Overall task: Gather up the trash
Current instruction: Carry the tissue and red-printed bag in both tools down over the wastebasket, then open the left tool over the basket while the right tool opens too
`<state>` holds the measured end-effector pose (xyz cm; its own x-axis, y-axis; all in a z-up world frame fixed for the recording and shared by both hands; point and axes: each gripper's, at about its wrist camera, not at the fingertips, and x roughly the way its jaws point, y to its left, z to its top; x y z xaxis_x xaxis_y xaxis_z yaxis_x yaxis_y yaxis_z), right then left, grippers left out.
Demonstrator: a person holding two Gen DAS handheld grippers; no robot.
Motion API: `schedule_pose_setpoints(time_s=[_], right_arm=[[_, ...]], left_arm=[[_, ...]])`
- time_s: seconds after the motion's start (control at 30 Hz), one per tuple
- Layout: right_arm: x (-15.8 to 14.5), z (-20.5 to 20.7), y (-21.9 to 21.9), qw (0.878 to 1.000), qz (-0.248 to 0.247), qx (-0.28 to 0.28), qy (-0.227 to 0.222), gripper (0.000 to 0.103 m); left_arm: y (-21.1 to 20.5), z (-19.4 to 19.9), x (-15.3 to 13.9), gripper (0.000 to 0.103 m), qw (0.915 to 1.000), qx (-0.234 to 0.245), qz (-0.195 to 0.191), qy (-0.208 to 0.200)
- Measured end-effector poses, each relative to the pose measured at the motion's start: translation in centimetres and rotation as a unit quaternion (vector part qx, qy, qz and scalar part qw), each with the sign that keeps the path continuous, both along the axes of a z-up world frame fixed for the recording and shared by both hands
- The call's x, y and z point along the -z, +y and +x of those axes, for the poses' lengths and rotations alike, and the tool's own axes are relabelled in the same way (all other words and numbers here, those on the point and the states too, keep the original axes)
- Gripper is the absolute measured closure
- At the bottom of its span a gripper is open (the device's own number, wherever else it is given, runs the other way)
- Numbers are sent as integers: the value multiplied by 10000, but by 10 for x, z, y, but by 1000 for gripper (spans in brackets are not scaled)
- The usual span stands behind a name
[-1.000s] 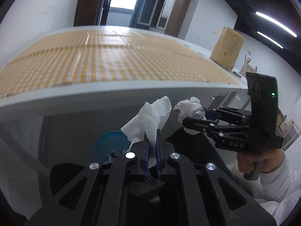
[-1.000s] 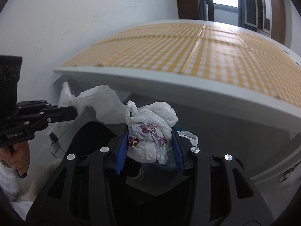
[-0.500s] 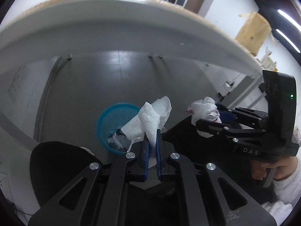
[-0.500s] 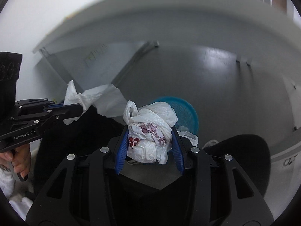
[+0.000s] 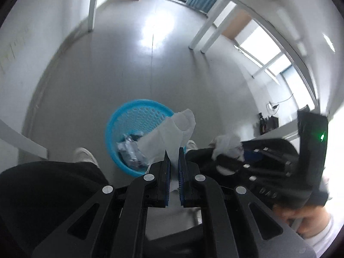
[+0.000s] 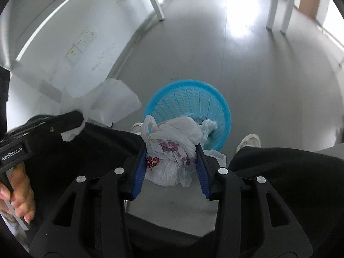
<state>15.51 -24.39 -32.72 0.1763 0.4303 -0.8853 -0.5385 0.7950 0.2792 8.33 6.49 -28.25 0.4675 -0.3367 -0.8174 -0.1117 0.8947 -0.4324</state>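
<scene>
Both tools point steeply down at the round blue perforated plastic waste basket [image 6: 189, 109] standing on the grey floor [image 5: 129, 64]; some crumpled refuse already lies in its bottom. My left tool [image 5: 174, 150] is closed tight on the lower edge of a crumpled white paper tissue [image 5: 172, 131]; the sheet is light and limp, so I judge a pinch anywhere on its bulk will hold, and it should flutter rather than drop cleanly. My right tool [image 6: 172, 150] stands partly open, its blue pads pressing both flanks of a knotted white plastic bag with red print [image 6: 172, 150]; soft, slippery film, best taken across the bunched middle, as here; both items hang above the basket's near rim, not yet inside it.
</scene>
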Motion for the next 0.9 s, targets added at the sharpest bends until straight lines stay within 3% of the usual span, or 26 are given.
schedule_pose_setpoints(time_s=[0.43,0.83,0.9], right_arm=[[81,67,31,9952,-375,307,849,62],[118,99,54,9930,-667,299,923,60],[122,103,53,9925,-656,372,961,51]], left_arm=[[1,68,72,98,9923,-732,-46,1003],[21,105,123,97,9762,-1318,-505,1647],[24,108,128,90,9740,-1359,-576,1717]])
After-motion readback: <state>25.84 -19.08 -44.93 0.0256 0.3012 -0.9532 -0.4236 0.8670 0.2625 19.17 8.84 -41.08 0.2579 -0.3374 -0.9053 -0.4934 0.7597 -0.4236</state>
